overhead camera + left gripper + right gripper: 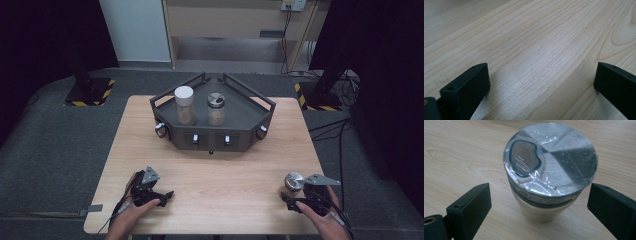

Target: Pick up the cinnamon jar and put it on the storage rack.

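Note:
A short pale jar [550,162] with a film-wrapped metal shaker lid stands upright on the wooden table [220,175] at the near right, the jar [294,181] just beyond my right hand. My right gripper [539,195] is open, with one black jaw on each side of the jar and a gap left between each pad and the jar. That right gripper [295,192] rests low at the table's front right. At the front left, my left gripper [160,197] is open with only bare wood between the jaws of the left gripper [541,75].
A dark grey angular tray [240,132] with small drawers sits at the table's far middle. It holds a white-lidded jar [184,104] and a metal-lidded jar [216,107]. Grey floor surrounds the table, with stand bases at the back corners.

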Action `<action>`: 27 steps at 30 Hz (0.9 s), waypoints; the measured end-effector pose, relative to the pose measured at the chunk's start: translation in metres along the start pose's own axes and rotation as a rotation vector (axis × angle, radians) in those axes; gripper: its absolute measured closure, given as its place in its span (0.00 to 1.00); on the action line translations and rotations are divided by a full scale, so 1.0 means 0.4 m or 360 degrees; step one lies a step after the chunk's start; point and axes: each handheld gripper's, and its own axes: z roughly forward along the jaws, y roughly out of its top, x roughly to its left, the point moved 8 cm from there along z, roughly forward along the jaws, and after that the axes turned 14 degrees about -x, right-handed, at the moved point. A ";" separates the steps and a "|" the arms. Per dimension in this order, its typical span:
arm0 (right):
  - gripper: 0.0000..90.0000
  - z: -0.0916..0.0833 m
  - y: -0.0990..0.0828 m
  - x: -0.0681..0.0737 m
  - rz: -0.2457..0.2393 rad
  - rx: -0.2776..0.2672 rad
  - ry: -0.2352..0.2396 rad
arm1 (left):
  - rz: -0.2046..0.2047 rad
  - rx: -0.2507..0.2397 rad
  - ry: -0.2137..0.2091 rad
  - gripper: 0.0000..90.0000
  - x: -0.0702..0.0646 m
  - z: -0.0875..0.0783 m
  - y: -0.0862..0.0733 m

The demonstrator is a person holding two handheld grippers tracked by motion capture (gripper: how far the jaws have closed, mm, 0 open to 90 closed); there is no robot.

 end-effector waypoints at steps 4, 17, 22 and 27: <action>0.08 0.012 0.001 0.000 0.0001 0.0010 -0.0007 | -0.0001 0.0000 0.0000 0.00 0.000 0.000 0.000; 0.21 0.048 0.002 0.000 -0.0009 0.0045 -0.0045 | 0.0000 0.0000 0.0000 0.00 0.000 0.000 0.000; 0.27 0.056 0.000 0.000 -0.0009 0.0041 -0.0045 | 0.0000 0.0000 0.0000 0.00 0.000 0.000 0.000; 0.32 0.062 -0.005 0.004 -0.0004 0.0039 -0.0048 | 0.0000 0.0000 0.0000 0.00 0.000 0.000 0.000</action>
